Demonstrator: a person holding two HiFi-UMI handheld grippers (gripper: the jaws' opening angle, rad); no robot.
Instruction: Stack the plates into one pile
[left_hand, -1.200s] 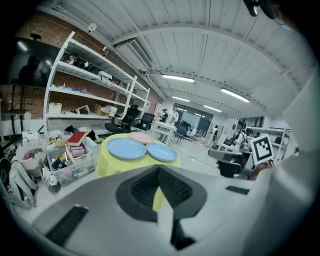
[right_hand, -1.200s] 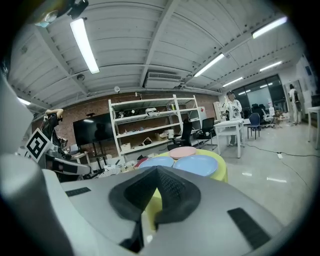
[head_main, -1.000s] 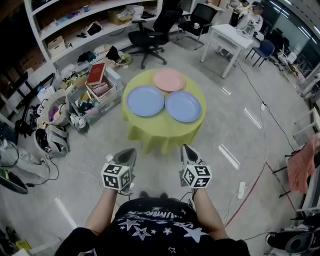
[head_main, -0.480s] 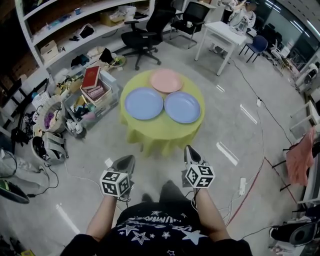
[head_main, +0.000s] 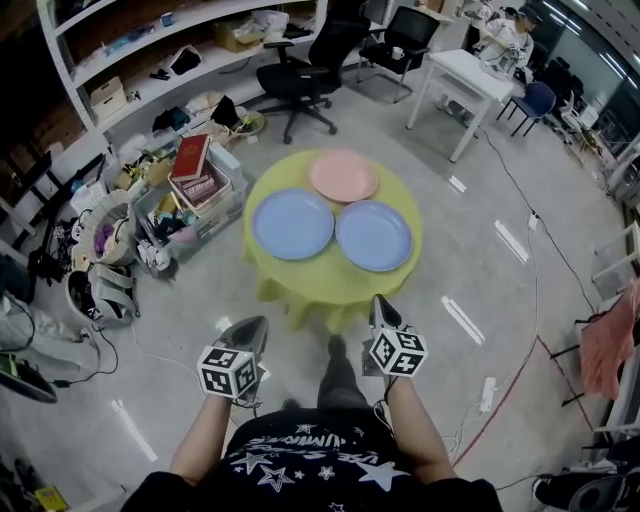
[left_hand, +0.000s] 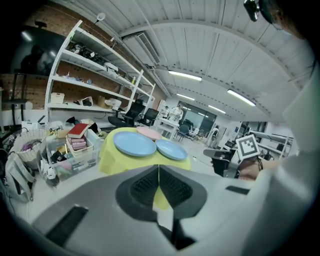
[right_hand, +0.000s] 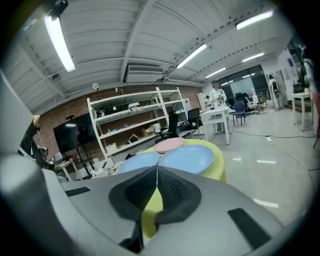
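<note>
A round table under a yellow cloth (head_main: 300, 283) carries three plates side by side: a blue plate on the left (head_main: 292, 224), a blue plate on the right (head_main: 374, 235) and a pink plate (head_main: 343, 176) behind them. My left gripper (head_main: 253, 325) and right gripper (head_main: 378, 303) hover over the floor just short of the table's near edge, both shut and holding nothing. In the left gripper view the closed jaws point at the blue plates (left_hand: 134, 144) (left_hand: 171, 149). In the right gripper view the right blue plate (right_hand: 190, 159) lies straight ahead.
A clear bin of books and clutter (head_main: 190, 190) sits on the floor left of the table. A black office chair (head_main: 305, 70) stands behind it, a white desk (head_main: 468, 80) at the back right, and shelves (head_main: 150, 50) line the back left. Cables run over the floor.
The table and plates have come closer and lower in the head view as the person steps forward, one leg now out in front. Both grippers stay shut at the same height.
</note>
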